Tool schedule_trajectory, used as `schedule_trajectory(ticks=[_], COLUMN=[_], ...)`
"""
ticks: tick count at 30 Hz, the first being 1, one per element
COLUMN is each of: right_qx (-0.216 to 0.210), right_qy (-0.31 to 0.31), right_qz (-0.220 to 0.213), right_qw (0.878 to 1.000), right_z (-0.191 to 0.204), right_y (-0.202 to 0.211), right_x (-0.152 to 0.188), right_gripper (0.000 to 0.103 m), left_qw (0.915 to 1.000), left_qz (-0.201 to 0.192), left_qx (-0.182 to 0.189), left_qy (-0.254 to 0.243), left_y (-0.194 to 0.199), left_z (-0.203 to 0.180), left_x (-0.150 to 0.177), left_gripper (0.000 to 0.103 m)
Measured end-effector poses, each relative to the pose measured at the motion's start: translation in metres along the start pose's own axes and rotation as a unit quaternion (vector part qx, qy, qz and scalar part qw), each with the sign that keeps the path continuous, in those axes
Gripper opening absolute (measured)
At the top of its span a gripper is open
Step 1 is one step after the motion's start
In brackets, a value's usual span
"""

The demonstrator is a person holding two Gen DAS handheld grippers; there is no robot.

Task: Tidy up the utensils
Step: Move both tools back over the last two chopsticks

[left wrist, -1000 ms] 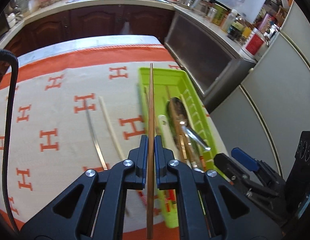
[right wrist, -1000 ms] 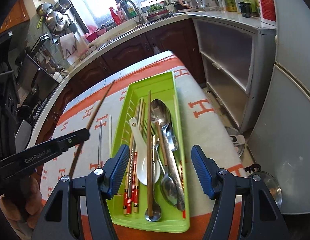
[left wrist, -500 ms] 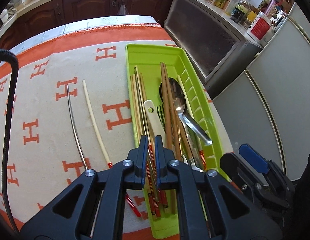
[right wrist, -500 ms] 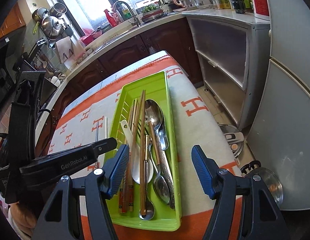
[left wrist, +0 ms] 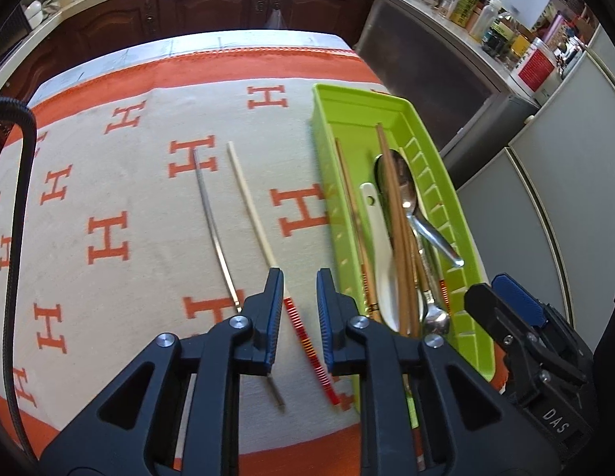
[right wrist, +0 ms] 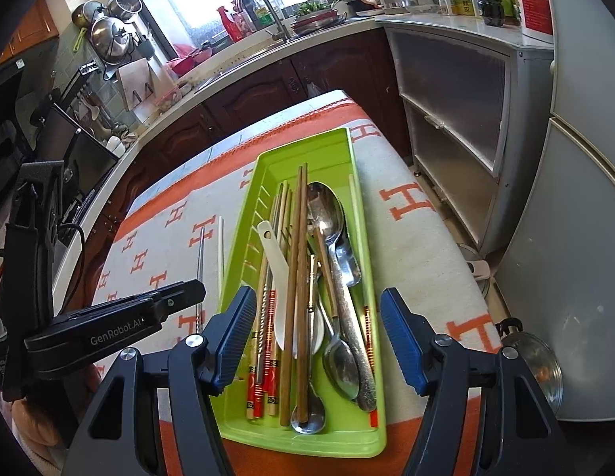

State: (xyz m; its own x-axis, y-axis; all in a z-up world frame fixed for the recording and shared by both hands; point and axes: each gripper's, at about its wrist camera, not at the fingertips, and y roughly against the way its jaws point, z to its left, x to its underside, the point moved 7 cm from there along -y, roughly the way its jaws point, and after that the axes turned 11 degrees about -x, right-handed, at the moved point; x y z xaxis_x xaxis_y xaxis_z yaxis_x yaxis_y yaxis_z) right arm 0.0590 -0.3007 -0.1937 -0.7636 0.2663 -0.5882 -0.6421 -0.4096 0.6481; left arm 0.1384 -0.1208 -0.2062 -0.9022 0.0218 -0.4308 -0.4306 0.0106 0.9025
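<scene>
A lime green tray (left wrist: 430, 166) (right wrist: 339, 146) on the orange and cream cloth holds wooden chopsticks (right wrist: 297, 261), metal spoons (right wrist: 327, 214) and a white spoon (right wrist: 277, 261). On the cloth left of the tray lie a cream chopstick with a red striped end (left wrist: 251, 214) (right wrist: 220, 246) and a metal chopstick (left wrist: 212, 222) (right wrist: 200, 254). My left gripper (left wrist: 300, 285) is open and empty, its fingers low over the cream chopstick's striped end. My right gripper (right wrist: 319, 317) is open and empty above the tray's near end.
The table's right edge runs close beside the tray, with grey cabinets (right wrist: 458, 119) and the floor beyond. A kitchen counter with a sink (right wrist: 267, 31) and jars (left wrist: 505, 35) lies behind the table. A black cable (left wrist: 20, 206) hangs at the left.
My left gripper let go of the wooden chopstick, which now lies in the tray. It opened and moved left, over the cream chopstick on the cloth. My right gripper stayed open over the tray.
</scene>
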Motion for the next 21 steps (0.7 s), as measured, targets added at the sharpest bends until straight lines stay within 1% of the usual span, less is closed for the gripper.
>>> schedule_trajectory(ticks=[7, 11, 16, 21], right_qx=[-0.003, -0.006, -0.007, -0.018], right_qy=[0.018, 0.037, 0.084, 0.125], right_qz=[0.007, 0.011, 0.018, 0.028], right_qw=[1.000, 0.999, 0.996, 0.992], right_z=[0.014, 0.027, 0.055, 0.088], right_y=[-0.005, -0.008, -0.015, -0.032], right_x=[0.002, 0.002, -0.002, -0.014], right_gripper=[0.066, 0.066, 0.066, 0.065], left_qw=[0.9997, 0.9996, 0.9989, 0.9970], left_qz=[-0.008, -0.012, -0.020, -0.027], left_qx=[-0.021, -0.024, -0.031, -0.041], left_qy=[0.006, 0.011, 0.028, 0.060], left_y=[0.003, 0.005, 0.009, 0.013], left_z=[0.023, 0.033, 0.055, 0.085], left_x=[0.008, 0.010, 0.010, 0.007], left_gripper=[0.014, 0.014, 0.014, 0.014])
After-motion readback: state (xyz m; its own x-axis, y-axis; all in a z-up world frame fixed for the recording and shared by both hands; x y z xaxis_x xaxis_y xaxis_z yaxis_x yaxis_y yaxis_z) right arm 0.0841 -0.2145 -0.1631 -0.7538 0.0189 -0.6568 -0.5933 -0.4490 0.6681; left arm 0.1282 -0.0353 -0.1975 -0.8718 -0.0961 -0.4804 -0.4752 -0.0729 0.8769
